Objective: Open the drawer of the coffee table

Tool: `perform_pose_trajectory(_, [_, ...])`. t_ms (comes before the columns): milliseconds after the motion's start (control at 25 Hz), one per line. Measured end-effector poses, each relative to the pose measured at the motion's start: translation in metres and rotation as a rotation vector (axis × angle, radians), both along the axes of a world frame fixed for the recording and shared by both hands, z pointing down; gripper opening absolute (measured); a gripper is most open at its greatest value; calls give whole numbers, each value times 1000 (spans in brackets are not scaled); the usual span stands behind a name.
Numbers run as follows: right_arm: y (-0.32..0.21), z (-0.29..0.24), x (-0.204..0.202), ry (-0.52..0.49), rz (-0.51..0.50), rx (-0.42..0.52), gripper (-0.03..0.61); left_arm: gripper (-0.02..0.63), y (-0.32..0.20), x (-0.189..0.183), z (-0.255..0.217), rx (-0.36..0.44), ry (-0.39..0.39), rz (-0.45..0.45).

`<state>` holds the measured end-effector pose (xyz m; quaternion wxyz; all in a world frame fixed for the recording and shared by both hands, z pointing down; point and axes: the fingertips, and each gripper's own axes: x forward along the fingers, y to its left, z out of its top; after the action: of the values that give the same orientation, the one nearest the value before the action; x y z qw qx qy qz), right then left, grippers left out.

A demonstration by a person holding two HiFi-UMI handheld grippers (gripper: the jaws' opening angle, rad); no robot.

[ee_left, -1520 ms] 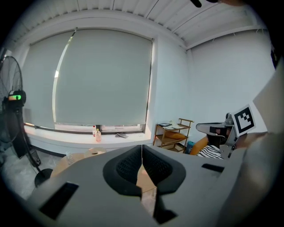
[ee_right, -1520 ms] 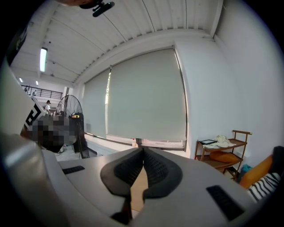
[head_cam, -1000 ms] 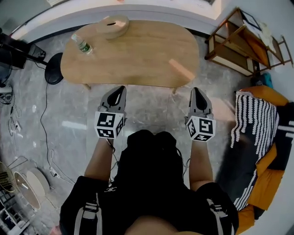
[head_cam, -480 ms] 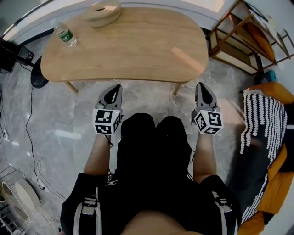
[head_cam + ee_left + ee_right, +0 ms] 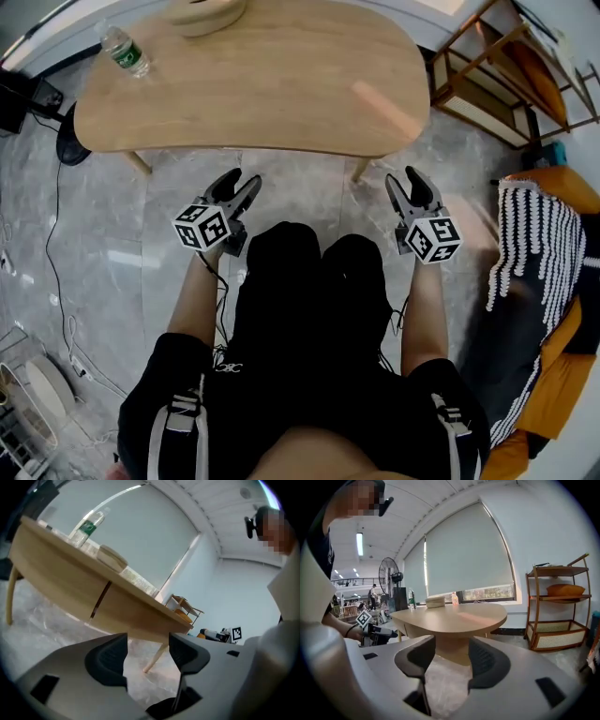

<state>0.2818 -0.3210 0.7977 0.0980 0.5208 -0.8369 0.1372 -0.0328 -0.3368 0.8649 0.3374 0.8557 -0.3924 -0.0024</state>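
Head view: L tongs & R tongs, just opened w/ nothing between, sit short of near edge of surface. Bare floor in the gap.

Head view looks steeply down; 2 gripper views face the coffee table.

Pale tan wood coffee table at top; grey marbled floor; black-and-white striped throw over orange cushion, right edge.
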Motion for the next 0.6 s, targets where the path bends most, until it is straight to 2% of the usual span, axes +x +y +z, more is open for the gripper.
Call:
perform_pose_trajectory(120, [-8,17,4,3,-17,-28,241,278,-11,-3,27,-62,99,-47])
perform_pose_trajectory(320, [-27,39,1,43,-41,-60,241,278,-31,-15,63,-109,228,-113])
perform_pose_trajectory(480, [-38,52,-5,78,-65,-92,242,278,-50,-30,74,-90,319,-156])
perform_pose_trajectory(600, [-47,56,-7,92,-83,-94,242,278,-65,-38,79,-67,436,-184])
